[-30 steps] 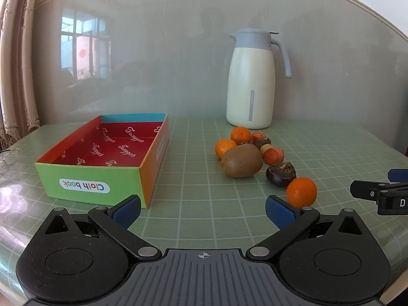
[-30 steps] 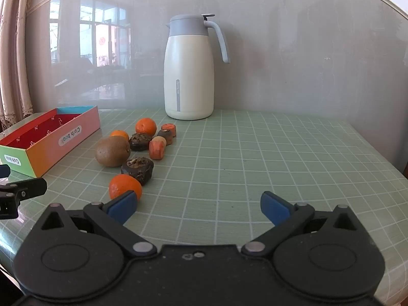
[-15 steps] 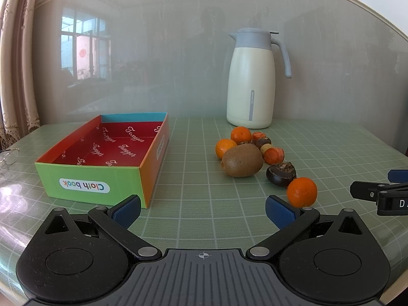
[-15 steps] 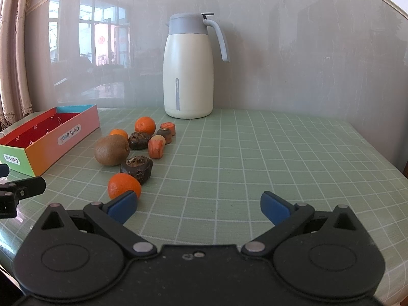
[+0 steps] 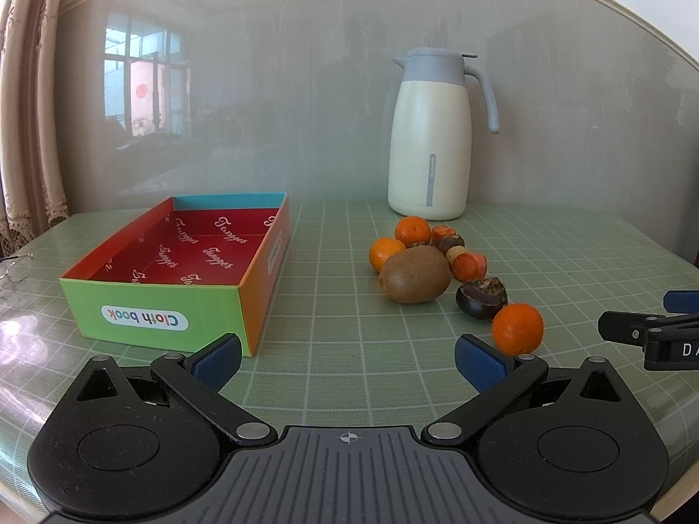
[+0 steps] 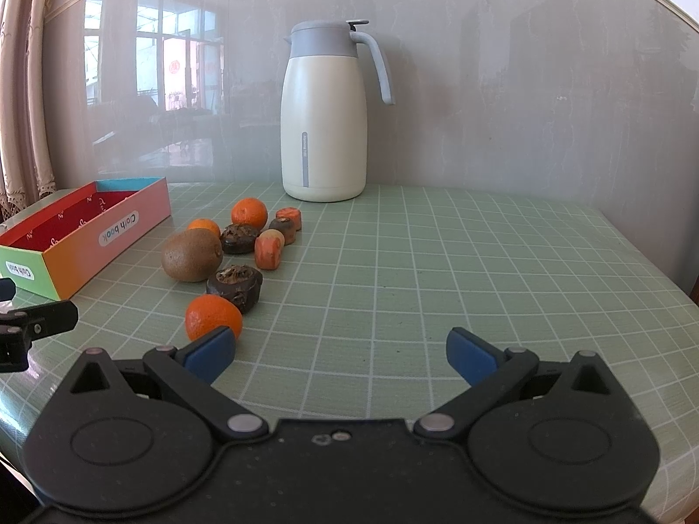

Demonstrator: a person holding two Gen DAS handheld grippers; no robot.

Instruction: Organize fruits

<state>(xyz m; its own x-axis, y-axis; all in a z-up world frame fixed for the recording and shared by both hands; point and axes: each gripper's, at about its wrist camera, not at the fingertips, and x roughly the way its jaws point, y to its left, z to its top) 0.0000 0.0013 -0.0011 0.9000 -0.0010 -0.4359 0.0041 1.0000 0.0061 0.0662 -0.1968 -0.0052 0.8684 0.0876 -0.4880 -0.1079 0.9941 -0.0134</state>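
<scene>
Blue-padded and spread wide, the black left gripper (image 5: 348,356) hovers low over the green grid-patterned table mat (image 5: 349,327), holding nothing. The matching right gripper (image 6: 340,351) is likewise fully parted and holds nothing, its left pad just in front of the nearest small orange mandarin (image 6: 213,317).

Beyond that fruit, a dark brown water chestnut (image 6: 235,281) sits beside a fuzzy brown kiwi (image 6: 192,254). Farther back lie a second dark chestnut (image 6: 238,238), two short orange carrot-like chunks (image 6: 269,251) and two more mandarins (image 6: 249,212), all clustered in a loose line on the mat.

To the left of the fruit stands an open cardboard box with a red printed interior and green, orange and blue sides (image 5: 174,305), labelled "Cloth book"; nothing lies in it. A cream thermos jug with a grey lid and handle (image 6: 325,113) stands upright near the glossy grey wall panel (image 6: 524,87). Wire-rimmed spectacles (image 5: 17,265) rest at the mat's left edge, beside a beige curtain (image 5: 26,131).
</scene>
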